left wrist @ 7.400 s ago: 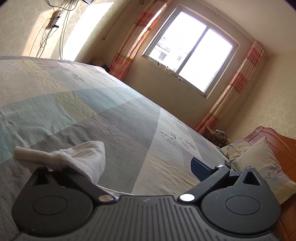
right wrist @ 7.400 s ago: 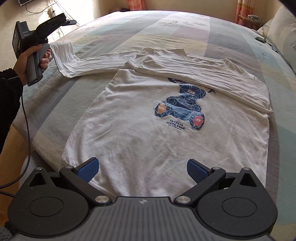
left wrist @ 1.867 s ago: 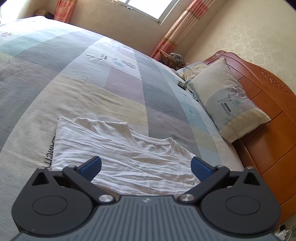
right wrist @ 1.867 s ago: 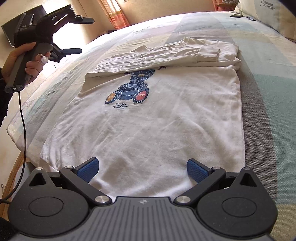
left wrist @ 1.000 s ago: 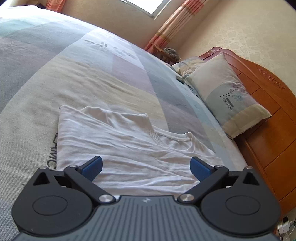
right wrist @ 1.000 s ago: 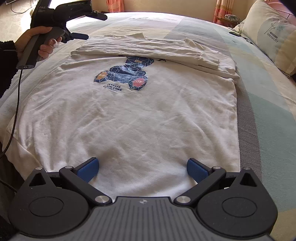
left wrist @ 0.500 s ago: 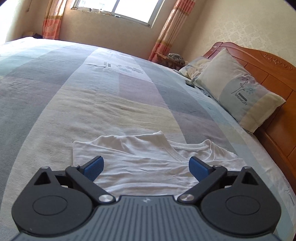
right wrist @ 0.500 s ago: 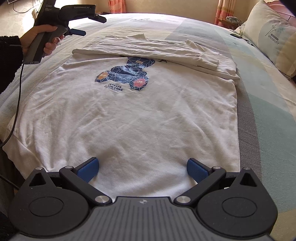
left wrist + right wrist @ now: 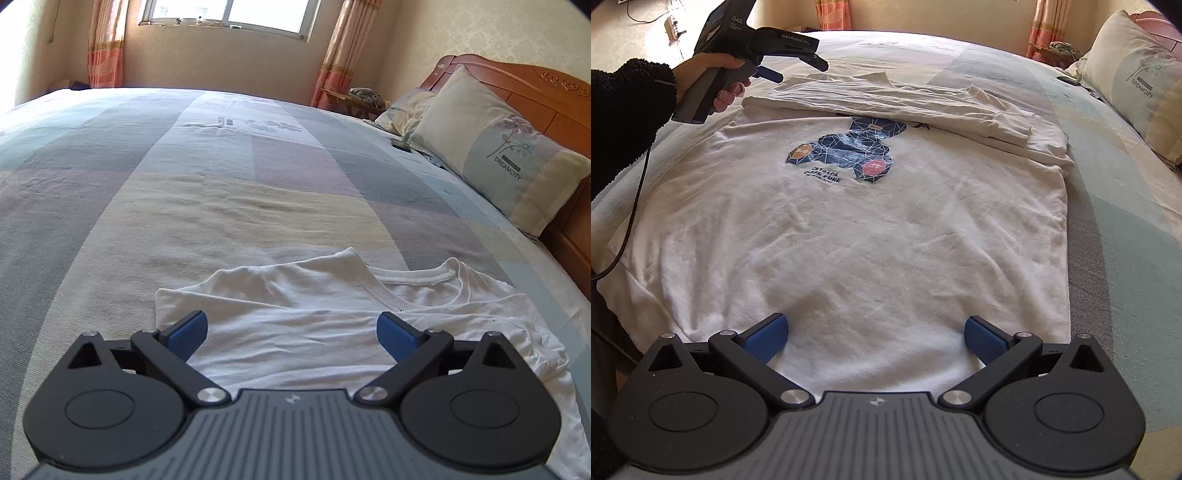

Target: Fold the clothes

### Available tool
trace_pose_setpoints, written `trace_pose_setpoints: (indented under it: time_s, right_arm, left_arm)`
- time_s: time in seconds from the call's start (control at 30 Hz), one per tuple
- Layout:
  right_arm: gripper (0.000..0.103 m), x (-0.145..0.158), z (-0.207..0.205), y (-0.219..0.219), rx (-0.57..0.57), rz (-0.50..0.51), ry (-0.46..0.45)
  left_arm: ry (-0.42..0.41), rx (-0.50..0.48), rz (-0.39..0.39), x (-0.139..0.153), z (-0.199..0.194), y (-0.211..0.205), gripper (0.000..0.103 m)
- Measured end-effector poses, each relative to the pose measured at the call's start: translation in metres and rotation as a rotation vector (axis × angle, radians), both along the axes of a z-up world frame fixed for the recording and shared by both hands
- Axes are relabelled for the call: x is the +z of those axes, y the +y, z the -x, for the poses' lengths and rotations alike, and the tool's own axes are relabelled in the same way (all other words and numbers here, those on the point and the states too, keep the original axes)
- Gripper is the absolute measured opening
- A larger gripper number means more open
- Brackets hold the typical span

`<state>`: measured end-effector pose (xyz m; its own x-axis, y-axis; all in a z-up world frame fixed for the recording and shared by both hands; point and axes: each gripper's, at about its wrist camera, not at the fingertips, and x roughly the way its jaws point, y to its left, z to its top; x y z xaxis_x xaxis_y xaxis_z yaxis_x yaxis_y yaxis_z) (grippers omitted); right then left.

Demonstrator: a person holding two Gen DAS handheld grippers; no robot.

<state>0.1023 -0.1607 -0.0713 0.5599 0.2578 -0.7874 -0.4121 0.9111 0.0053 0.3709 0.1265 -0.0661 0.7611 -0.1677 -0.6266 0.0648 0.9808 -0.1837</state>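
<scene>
A white shirt (image 9: 871, 236) lies flat on the bed (image 9: 1126, 229), print up, its collar toward the far edge. Both sleeves (image 9: 894, 99) are already folded across the chest; the body, I judge, is not yet folded. The left tool (image 9: 291, 332) hovers wide open over the collar end, gripping nothing. The right tool (image 9: 875, 336) is spread just as wide above the hem at the near edge, empty.

Beyond the jaws, a white shirt (image 9: 871, 236) bears a navy print with what may be orange patches; the bedspread (image 9: 207, 177) shows grey, blue and beige blocks.
</scene>
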Motion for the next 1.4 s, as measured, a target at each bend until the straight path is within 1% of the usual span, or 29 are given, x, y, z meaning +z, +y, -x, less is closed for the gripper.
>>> trace_pose_setpoints:
  time_s: [0.07,0.1,0.13,0.2,0.27,0.3,0.37,0.47,0.5,0.57,0.6,0.67,0.73,0.77,0.87,0.97,1.03,1.1,1.17,1.23,1.27,1.33,1.4]
  right_arm:
    - [0.103,0.0,0.001,0.0,-0.001,-0.003,-0.004]
    - [0.103,0.0,0.001,0.0,-0.002,-0.003,-0.006]
    - [0.103,0.0,0.002,0.0,-0.004,-0.003,-0.009]
    - [0.103,0.0,0.002,0.001,-0.009,0.0,-0.013]
    - [0.103,0.0,0.001,0.002,-0.012,0.006,-0.01]
    - [0.103,0.0,0.0,0.002,-0.014,0.005,-0.007]
    - [0.103,0.0,0.0,0.002,-0.014,0.003,-0.009]
    - [0.103,0.0,0.0,0.002,-0.019,0.004,-0.008]
    - [0.103,0.0,0.0,0.003,-0.021,0.006,-0.004]
    - [0.103,0.004,0.001,0.002,-0.028,0.009,0.016]
    - [0.103,0.006,0.002,0.001,-0.032,0.01,0.028]
    - [0.103,0.011,0.006,-0.002,-0.039,0.007,0.046]
    - [0.103,0.02,0.014,-0.01,-0.051,-0.019,0.026]
    - [0.103,0.025,0.018,-0.014,-0.06,-0.034,0.014]
    - [0.103,0.033,0.019,-0.025,-0.091,-0.084,-0.008]
    - [0.103,0.029,0.01,-0.029,-0.123,-0.118,0.009]
    - [0.103,0.019,0.004,-0.03,-0.139,-0.123,0.023]
    - [0.103,0.007,0.005,-0.025,-0.139,-0.063,0.006]
    - [0.103,-0.001,0.009,-0.021,-0.13,-0.009,-0.022]
    - [0.103,-0.003,0.013,-0.023,-0.13,-0.013,-0.04]
    - [0.103,-0.004,0.014,-0.024,-0.129,-0.014,-0.048]
    - [0.103,-0.005,0.017,-0.025,-0.126,-0.013,-0.063]
    - [0.103,-0.006,0.019,-0.025,-0.124,-0.014,-0.085]
  left_arm:
    - [0.052,-0.013,-0.078,-0.01,-0.003,-0.013,0.098]
    - [0.098,-0.01,-0.125,-0.017,-0.006,-0.02,0.098]
    - [0.118,-0.005,-0.163,-0.022,-0.005,-0.024,0.098]
    - [0.102,-0.005,-0.202,-0.024,0.0,-0.03,0.098]
    - [0.105,0.002,-0.193,-0.012,0.008,-0.034,0.098]
    - [0.076,-0.009,-0.193,-0.003,0.016,-0.037,0.098]
    - [0.009,-0.065,-0.209,0.016,0.035,-0.048,0.098]
    - [-0.038,-0.153,-0.264,0.03,0.057,-0.07,0.099]
    - [-0.035,-0.171,-0.278,0.031,0.062,-0.075,0.099]
    - [0.001,-0.182,-0.293,0.028,0.066,-0.083,0.099]
    - [0.02,-0.176,-0.289,0.027,0.069,-0.086,0.098]
    - [0.034,-0.178,-0.251,0.031,0.081,-0.088,0.098]
    - [0.033,-0.206,-0.218,0.035,0.098,-0.092,0.098]
    - [0.038,-0.223,-0.218,0.034,0.107,-0.096,0.099]
    - [0.07,-0.265,-0.258,0.025,0.134,-0.11,0.099]
    - [0.099,-0.281,-0.277,0.006,0.163,-0.119,0.099]
    - [0.117,-0.265,-0.3,-0.008,0.183,-0.121,0.099]
    - [0.113,-0.238,-0.306,-0.018,0.203,-0.12,0.099]
    - [0.116,-0.193,-0.26,-0.021,0.223,-0.114,0.099]
    - [0.139,-0.14,-0.201,-0.022,0.238,-0.108,0.1]
    - [0.141,-0.12,-0.186,-0.022,0.245,-0.106,0.1]
    - [0.145,-0.1,-0.187,-0.021,0.257,-0.106,0.101]
    - [0.16,-0.087,-0.205,-0.019,0.264,-0.108,0.101]
